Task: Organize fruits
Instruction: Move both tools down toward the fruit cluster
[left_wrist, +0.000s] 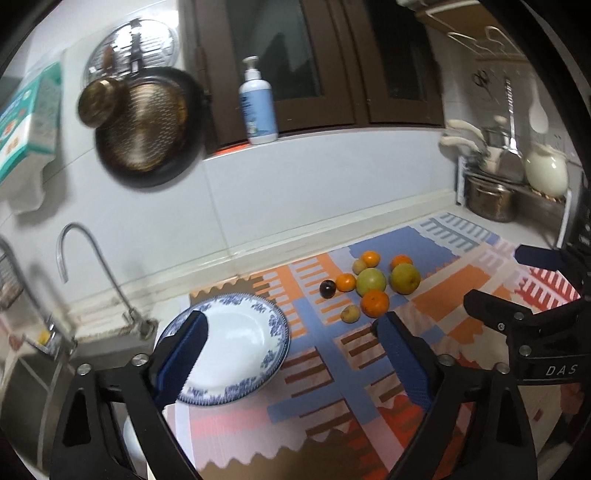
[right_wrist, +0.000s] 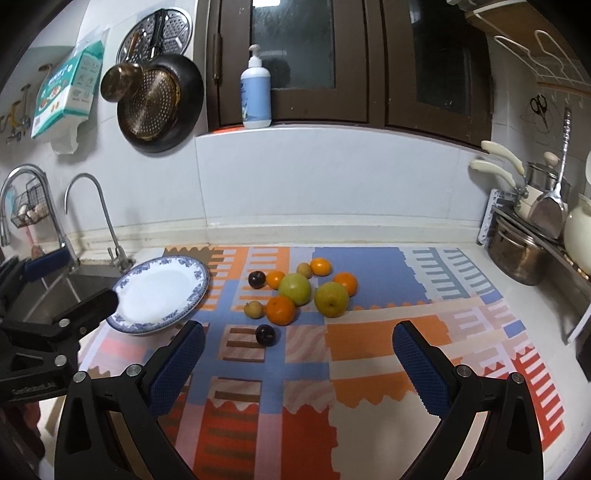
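Soft, even indoor light is falling from above, leaving both views fairly bright and only faint shadows lying under the fruit (right_wrist: 295, 291) ahead of the right gripper (right_wrist: 299, 347). Fisheye distortion is bending the wall (right_wrist: 332, 177) and counter edge, and dark vignetting is closing in at the corners. In the left view, motion blur is smearing the pan (left_wrist: 147, 125) and tap (left_wrist: 88, 258) up and left of the left gripper (left_wrist: 291, 328); the right view is staying sharp

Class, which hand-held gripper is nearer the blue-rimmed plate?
Left. The left hand-held gripper has one finger over the plate; the right hand-held gripper sits further right, before the fruit.
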